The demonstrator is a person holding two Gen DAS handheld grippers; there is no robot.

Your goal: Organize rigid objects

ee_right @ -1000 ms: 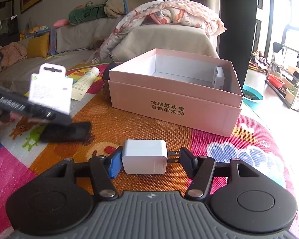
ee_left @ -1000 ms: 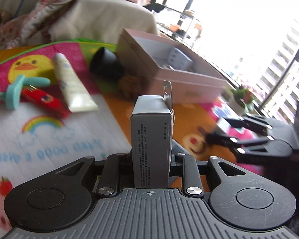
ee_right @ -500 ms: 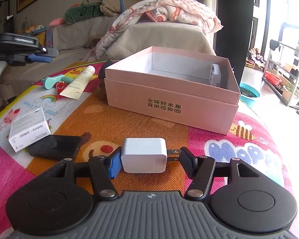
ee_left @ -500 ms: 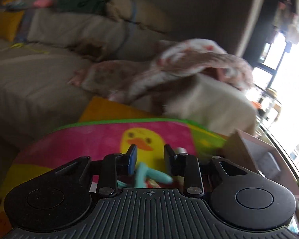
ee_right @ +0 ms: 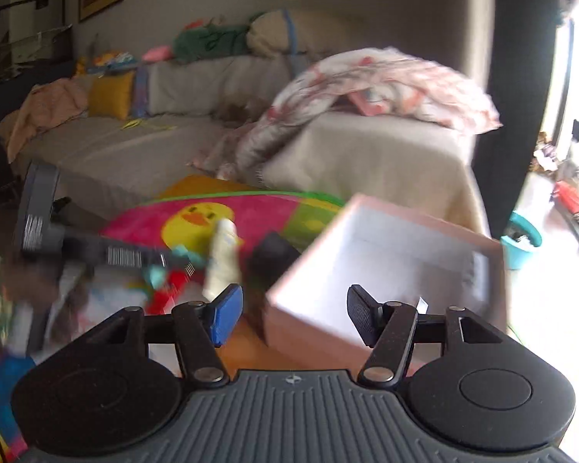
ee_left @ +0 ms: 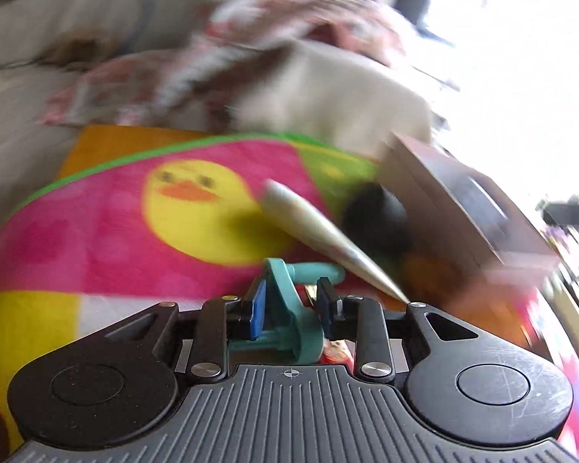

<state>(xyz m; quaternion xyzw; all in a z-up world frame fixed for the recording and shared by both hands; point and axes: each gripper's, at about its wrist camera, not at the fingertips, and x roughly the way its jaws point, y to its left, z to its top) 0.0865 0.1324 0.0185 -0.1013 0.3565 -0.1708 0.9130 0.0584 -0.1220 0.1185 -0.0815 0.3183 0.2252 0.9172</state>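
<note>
My left gripper (ee_left: 291,297) is down on the play mat with its jaws narrowly apart. A teal T-shaped toy (ee_left: 285,308) lies between them against the blue left pad, with a gap on its right side. A red toy (ee_left: 334,351) lies just under it. A cream tube (ee_left: 320,231) and a black round thing (ee_left: 378,223) lie beyond, beside the pink box (ee_left: 463,208). In the right wrist view my right gripper (ee_right: 293,305) hangs open and empty over the near left corner of the pink box (ee_right: 308,332). The left gripper (ee_right: 177,262) reaches in from the left, blurred.
The colourful play mat (ee_right: 274,208) lies on a beige sofa (ee_right: 135,154) with a flowered blanket (ee_right: 386,85) heaped behind the box. A blue basin (ee_right: 521,239) stands on the floor to the right. The cream tube (ee_right: 222,262) lies left of the box.
The left gripper let go of the grey carton and swung over to the teal toy. The right gripper rose away from the white charger toward the pink box; the charger is out of view.
</note>
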